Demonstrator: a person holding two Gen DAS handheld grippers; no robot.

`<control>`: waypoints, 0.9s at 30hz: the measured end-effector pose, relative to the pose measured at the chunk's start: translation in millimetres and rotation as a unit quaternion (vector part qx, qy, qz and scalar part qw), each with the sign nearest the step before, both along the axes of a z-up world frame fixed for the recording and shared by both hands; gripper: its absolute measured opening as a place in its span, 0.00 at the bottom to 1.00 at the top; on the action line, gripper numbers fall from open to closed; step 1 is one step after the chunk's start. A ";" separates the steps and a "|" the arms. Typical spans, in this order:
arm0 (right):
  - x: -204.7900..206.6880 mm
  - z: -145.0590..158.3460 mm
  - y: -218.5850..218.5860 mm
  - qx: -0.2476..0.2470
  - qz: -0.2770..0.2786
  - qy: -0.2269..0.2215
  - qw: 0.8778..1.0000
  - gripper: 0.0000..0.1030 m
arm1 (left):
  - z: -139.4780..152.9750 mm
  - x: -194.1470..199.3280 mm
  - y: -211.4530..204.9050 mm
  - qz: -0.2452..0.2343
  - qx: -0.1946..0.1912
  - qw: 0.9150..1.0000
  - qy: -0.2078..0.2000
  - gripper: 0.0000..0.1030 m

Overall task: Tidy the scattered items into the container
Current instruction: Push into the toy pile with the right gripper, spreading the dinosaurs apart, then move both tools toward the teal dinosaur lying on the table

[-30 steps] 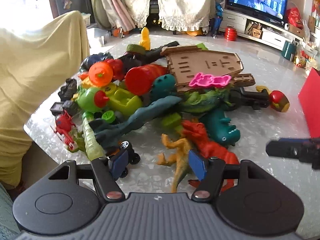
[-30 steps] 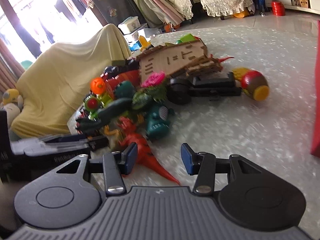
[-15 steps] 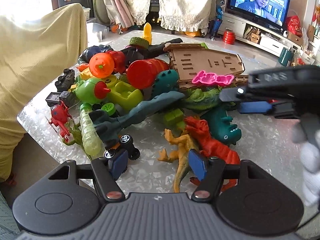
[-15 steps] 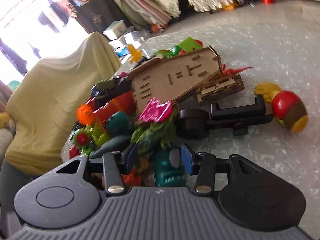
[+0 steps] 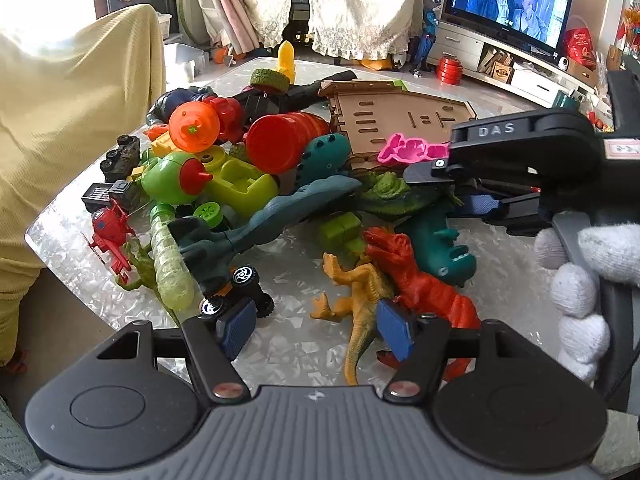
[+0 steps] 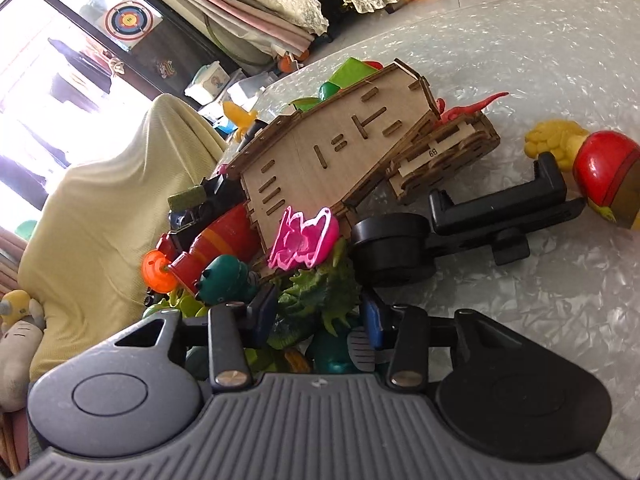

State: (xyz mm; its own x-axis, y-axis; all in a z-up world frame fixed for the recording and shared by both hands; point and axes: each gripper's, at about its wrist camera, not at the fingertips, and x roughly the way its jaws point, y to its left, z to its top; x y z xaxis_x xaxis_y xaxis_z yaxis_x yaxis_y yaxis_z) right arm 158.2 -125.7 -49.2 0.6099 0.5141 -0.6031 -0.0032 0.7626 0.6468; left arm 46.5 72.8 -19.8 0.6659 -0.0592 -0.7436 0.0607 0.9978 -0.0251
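A heap of toys covers the pearly table (image 5: 296, 344). My left gripper (image 5: 316, 328) hangs open at the near edge of the heap, above an orange dinosaur (image 5: 360, 292) and a red dinosaur (image 5: 420, 280), touching neither. A small black-wheeled car (image 5: 240, 292) lies by its left finger. My right gripper (image 6: 318, 316) is open and low in the heap, its jaws on either side of a green spiky dinosaur (image 6: 320, 292). A pink mould (image 6: 304, 240) rests just beyond it against a wooden model (image 6: 340, 160). In the left wrist view the right gripper (image 5: 452, 190) reaches in from the right. No container is in view.
A black phone holder (image 6: 480, 220) and a red-and-yellow figure (image 6: 600, 176) lie right of the heap. A teal dinosaur (image 5: 440, 244) sits under the right gripper. A white-gloved hand (image 5: 580, 280) holds that gripper. A yellow-draped chair (image 5: 60, 120) stands past the table's left edge.
My right gripper has moved left from the bare table into the heap, down over the green spiky dinosaur. My left gripper has stayed open and almost still.
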 end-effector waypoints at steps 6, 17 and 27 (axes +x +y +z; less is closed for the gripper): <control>-18.3 1.1 -15.9 0.015 -0.008 -0.007 1.000 0.37 | -0.6 -0.8 -2.4 -0.003 0.002 1.000 -0.002 0.68; -72.2 2.8 -87.9 0.045 -0.056 -0.003 0.997 0.38 | -1.4 -3.5 -12.0 -0.018 0.003 1.000 -0.005 0.68; -99.1 5.3 -98.7 0.010 -0.064 -0.011 0.998 0.50 | 0.8 -7.1 -19.5 -0.032 -0.009 0.999 -0.017 0.68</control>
State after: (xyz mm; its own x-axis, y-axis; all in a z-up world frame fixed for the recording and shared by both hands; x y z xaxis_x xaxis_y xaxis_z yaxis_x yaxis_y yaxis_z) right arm 59.1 -224.4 -43.9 0.6841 0.4428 -0.5796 0.0798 0.7445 0.6628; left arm 39.4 53.3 -19.0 0.6849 -0.1161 -0.7193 0.1258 0.9912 -0.0401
